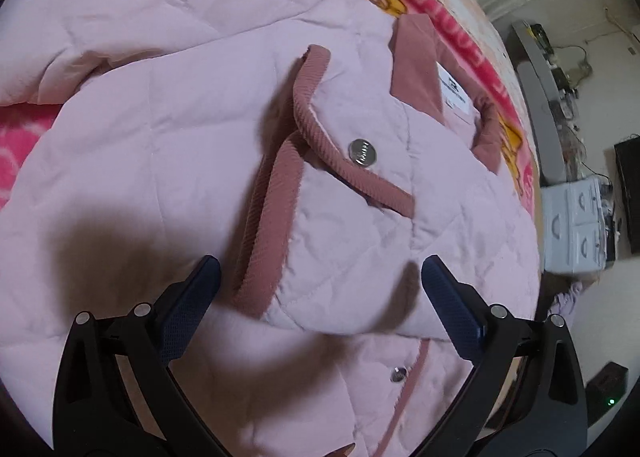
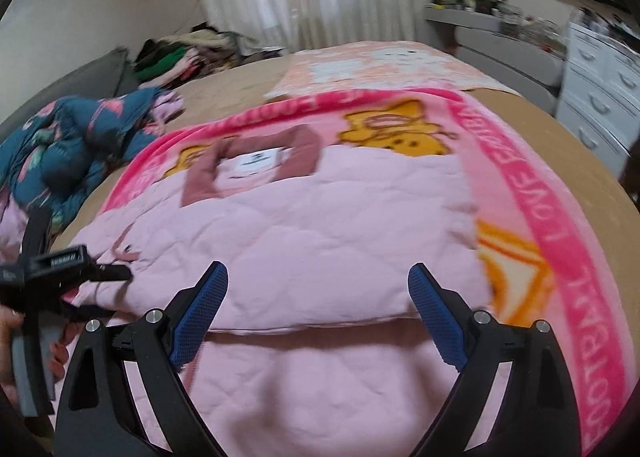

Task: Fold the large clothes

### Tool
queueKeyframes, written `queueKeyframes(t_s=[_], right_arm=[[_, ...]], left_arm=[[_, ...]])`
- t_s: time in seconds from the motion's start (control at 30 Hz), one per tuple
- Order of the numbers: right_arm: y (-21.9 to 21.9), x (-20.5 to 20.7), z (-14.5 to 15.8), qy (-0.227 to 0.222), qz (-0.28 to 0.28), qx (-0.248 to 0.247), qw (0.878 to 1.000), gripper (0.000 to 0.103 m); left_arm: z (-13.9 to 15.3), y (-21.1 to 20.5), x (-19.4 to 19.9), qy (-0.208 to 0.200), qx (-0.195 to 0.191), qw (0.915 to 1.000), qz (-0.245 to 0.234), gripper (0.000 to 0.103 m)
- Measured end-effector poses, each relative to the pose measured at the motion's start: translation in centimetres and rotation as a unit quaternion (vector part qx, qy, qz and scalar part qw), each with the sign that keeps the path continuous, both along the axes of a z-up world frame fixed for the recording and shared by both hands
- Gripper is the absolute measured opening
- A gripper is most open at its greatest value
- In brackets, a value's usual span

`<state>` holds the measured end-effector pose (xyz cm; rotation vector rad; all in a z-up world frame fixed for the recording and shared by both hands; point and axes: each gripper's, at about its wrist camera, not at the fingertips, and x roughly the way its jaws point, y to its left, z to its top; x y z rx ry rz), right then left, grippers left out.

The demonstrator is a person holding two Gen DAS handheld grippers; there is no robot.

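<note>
A pale pink quilted jacket (image 1: 168, 145) with dusty-rose trim lies on a pink cartoon blanket (image 2: 516, 177) on the bed. In the left wrist view a sleeve cuff (image 1: 320, 129) with a silver snap (image 1: 362, 152) lies folded over the body, and the collar (image 1: 416, 61) with a white label is at the upper right. My left gripper (image 1: 320, 277) is open and empty just above the jacket. In the right wrist view the jacket (image 2: 320, 217) is folded, its folded edge lying between the fingers. My right gripper (image 2: 318, 285) is open and empty. The left gripper's body (image 2: 60, 269) shows at the left.
A dark blue patterned quilt (image 2: 72, 137) is bunched at the bed's left. A pile of clothes (image 2: 180, 53) sits at the far left. White drawers (image 2: 600, 89) and a grey shelf (image 2: 492, 29) stand at the right. A peach patterned cover (image 2: 380, 61) lies further up the bed.
</note>
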<state>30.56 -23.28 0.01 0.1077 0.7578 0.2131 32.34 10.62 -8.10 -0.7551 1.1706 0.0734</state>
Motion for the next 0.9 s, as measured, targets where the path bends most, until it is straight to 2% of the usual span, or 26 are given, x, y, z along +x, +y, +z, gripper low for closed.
queueKeyframes(t_s=[0.17, 0.2, 0.23, 0.27, 0.33, 0.43, 0.53, 0.7, 0.8, 0.9], right_arm=[[-3.4, 0.5, 0.0, 0.012, -0.054, 0.028, 0.998, 0.091], [-4.0, 0.5, 0.0, 0.013, -0.064, 0.030, 0.997, 0.091], [-4.5, 0.6, 0.0, 0.013, -0.071, 0.030, 0.997, 0.091], [-5.0, 0.6, 0.1, 0.012, -0.078, 0.029, 0.996, 0.091], [-5.8, 0.6, 0.2, 0.010, -0.093, 0.029, 0.995, 0.091], [-6.9, 0.6, 0.4, 0.010, -0.103, 0.039, 0.994, 0.091], [-7.2, 0.9, 0.8, 0.008, -0.106, 0.027, 0.994, 0.091], [-6.9, 2.1, 1.3, 0.007, -0.095, 0.012, 0.995, 0.091], [-5.6, 2.9, 1.2, 0.011, -0.073, -0.004, 0.997, 0.091], [-4.0, 3.7, 0.8, 0.016, -0.043, -0.021, 0.999, 0.091]], left_arm=[[-0.1, -0.4, 0.7, -0.013, 0.013, 0.9997, 0.013, 0.093], [-0.1, -0.6, 1.0, -0.014, 0.018, 0.9996, 0.013, 0.089], [0.1, -0.8, 1.2, -0.019, 0.022, 0.9995, 0.010, 0.076], [0.3, -1.1, 1.4, -0.021, 0.029, 0.9993, 0.004, 0.070], [0.7, -1.4, 1.8, -0.034, 0.025, 0.9991, -0.010, 0.044], [2.5, -2.1, 2.5, -0.067, 0.049, 0.9953, -0.050, 0.025], [5.5, -2.0, 2.7, -0.105, 0.081, 0.9884, -0.075, 0.019], [9.9, -1.5, 2.8, -0.154, 0.155, 0.9717, -0.088, 0.018], [10.2, -1.2, 3.1, -0.159, 0.172, 0.9671, -0.099, 0.018], [8.9, -0.8, 3.6, -0.142, 0.179, 0.9684, -0.101, 0.018]])
